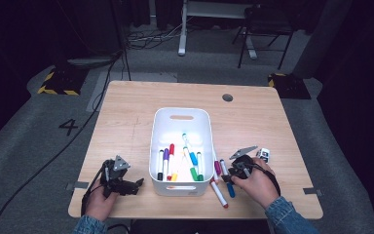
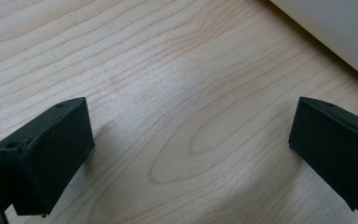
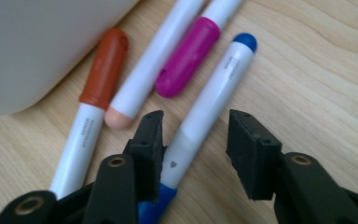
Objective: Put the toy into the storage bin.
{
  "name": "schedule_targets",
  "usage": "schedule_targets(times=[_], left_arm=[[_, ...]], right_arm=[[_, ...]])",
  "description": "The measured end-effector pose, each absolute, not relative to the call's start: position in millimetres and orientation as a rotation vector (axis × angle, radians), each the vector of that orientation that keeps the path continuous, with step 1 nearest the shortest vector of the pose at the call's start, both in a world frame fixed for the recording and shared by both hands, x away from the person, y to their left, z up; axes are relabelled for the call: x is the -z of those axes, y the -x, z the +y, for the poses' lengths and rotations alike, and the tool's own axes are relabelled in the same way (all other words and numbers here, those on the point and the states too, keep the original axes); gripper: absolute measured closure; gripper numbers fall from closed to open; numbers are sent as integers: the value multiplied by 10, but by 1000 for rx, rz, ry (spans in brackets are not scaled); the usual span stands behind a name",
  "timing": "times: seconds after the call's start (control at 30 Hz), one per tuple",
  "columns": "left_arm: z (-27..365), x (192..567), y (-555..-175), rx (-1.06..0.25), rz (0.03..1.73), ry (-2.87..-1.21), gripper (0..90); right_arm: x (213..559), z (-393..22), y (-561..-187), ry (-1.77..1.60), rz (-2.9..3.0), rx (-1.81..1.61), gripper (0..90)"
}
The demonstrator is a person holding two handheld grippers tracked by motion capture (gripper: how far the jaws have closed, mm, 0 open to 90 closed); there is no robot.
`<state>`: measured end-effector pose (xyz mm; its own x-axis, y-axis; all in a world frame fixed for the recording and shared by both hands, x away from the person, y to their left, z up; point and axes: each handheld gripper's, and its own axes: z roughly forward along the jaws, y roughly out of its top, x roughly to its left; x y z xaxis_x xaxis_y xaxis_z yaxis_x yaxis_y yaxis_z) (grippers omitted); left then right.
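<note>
A white bin (image 1: 181, 112) in the middle of the wooden table holds several coloured markers (image 1: 185, 161). A few more lie on the table by its right wall. My right gripper (image 3: 196, 119) is low over these with its jaws either side of a white marker with blue ends (image 3: 209, 100). A gap shows between that marker and the right-hand jaw. Beside it lie a magenta-capped marker (image 3: 189, 56), a peach-tipped marker (image 3: 149, 70) and a brown-red-capped marker (image 3: 91, 112). My left gripper (image 2: 191, 112) stands open over bare wood left of the bin (image 2: 340, 32), with nothing between its jaws.
A small white object (image 1: 264, 155) lies on the table just right of my right gripper (image 1: 229, 173). A round cable hole (image 1: 227, 97) sits near the table's far edge. My left gripper (image 1: 131, 185) is close to the front edge.
</note>
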<state>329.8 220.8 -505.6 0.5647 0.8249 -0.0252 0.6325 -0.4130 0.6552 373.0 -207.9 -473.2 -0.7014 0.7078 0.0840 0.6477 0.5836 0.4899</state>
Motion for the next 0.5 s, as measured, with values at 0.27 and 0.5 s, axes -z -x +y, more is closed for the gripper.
schedule_targets(times=[0.27,0.5], left_arm=[[2208,5056,-3298,-402,1162,-2178,0],[2208,5057,-3298,-402,1162,-2178,0]], right_arm=[[4709,-2288,-3778,-1251,2607,-672,768],[4704,-2313,-3784,-1270,2595,-655,770]])
